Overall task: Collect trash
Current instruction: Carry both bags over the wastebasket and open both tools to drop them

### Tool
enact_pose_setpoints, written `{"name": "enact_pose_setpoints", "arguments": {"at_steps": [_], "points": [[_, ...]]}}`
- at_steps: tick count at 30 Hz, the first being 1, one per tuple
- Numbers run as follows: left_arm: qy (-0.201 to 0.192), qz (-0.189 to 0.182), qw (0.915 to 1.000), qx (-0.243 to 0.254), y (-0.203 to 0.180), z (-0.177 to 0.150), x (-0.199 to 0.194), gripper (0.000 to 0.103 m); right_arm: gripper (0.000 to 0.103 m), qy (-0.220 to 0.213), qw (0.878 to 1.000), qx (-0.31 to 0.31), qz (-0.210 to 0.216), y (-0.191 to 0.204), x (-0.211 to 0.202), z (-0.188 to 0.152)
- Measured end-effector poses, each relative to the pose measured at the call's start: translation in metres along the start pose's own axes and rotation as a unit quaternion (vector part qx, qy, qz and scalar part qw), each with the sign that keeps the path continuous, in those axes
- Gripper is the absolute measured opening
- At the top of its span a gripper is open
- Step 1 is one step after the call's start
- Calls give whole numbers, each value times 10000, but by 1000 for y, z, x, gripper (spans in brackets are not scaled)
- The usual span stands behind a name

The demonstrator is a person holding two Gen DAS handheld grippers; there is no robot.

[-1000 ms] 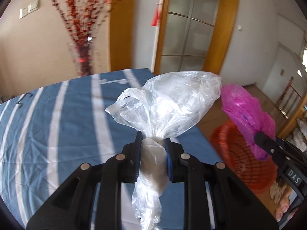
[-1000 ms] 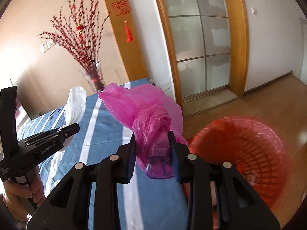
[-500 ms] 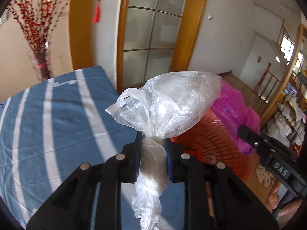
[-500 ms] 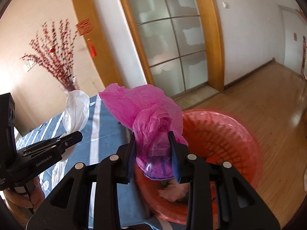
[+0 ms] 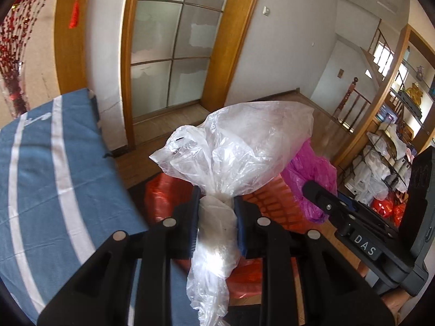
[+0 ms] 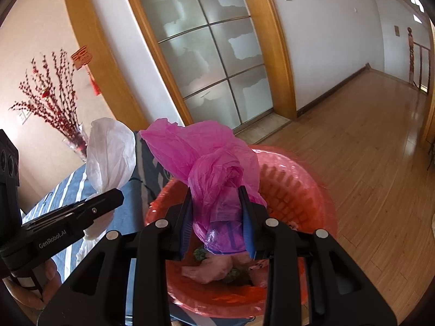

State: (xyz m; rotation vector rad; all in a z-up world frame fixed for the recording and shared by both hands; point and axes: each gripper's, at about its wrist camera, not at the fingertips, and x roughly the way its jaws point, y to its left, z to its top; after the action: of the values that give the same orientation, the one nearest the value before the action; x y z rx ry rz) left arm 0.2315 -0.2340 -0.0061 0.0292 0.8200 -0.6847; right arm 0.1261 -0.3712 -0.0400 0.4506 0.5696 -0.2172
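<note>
The blue striped counter [image 5: 54,168] fills 9 o'clock in the left view. At 6 o'clock in the right view stands the red basket [image 6: 307,190] — trash inside. Right tongs [image 6: 216,218] clamp the pink bag [image 6: 209,163] above it; left tongs [image 5: 216,212] pinch the clear bag [image 5: 244,146] — at 12 o'clock.

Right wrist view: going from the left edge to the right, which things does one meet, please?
Left claw → white plastic bag → pink plastic bag held in the right claw → red basket rim → wooden floor.
</note>
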Motion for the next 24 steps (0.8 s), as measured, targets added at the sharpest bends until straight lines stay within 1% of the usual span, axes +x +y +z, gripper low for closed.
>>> {"name": "enact_pose_setpoints", "arguments": {"at_steps": [4, 8, 10, 11, 12, 14, 19, 21, 22, 24], "points": [[70, -129, 9999, -15, -9, 0, 12, 24, 32, 30, 9999, 156, 1, -11, 3, 1], [114, -226, 9997, -57, -17, 2, 23, 27, 33, 58, 9996, 287, 3, -22, 6, 3], [178, -244, 9995, -130, -17, 1, 30, 33, 37, 91, 9994, 346, 30, -25, 8, 4], [206, -255, 9993, -170, -13, 0, 31, 38, 37, 92, 9993, 363, 30, -26, 8, 4], [233, -259, 9992, -199, -12, -1, 33, 42, 41, 95, 9992, 389, 33, -29, 8, 4], [247, -283, 9990, -240, -10, -2, 36, 46, 44, 113, 9990, 439, 47, -33, 8, 3], [186, -19, 9995, -274, 0, -6, 32, 48, 45, 80, 9988, 484, -91, -41, 2, 0], [105, 84, 9994, -327, 7, -9, 24, 50, 52, -32, 9990, 394, -219, -39, -7, 0], [27, 175, 9992, -345, 11, -11, 16, 50, 54, -109, 9990, 327, -288, -36, -11, -1], [-164, 324, 9987, -360, 20, -16, -2, 54, 61, -307, 9987, 99, -399, -26, -25, -2]]}}
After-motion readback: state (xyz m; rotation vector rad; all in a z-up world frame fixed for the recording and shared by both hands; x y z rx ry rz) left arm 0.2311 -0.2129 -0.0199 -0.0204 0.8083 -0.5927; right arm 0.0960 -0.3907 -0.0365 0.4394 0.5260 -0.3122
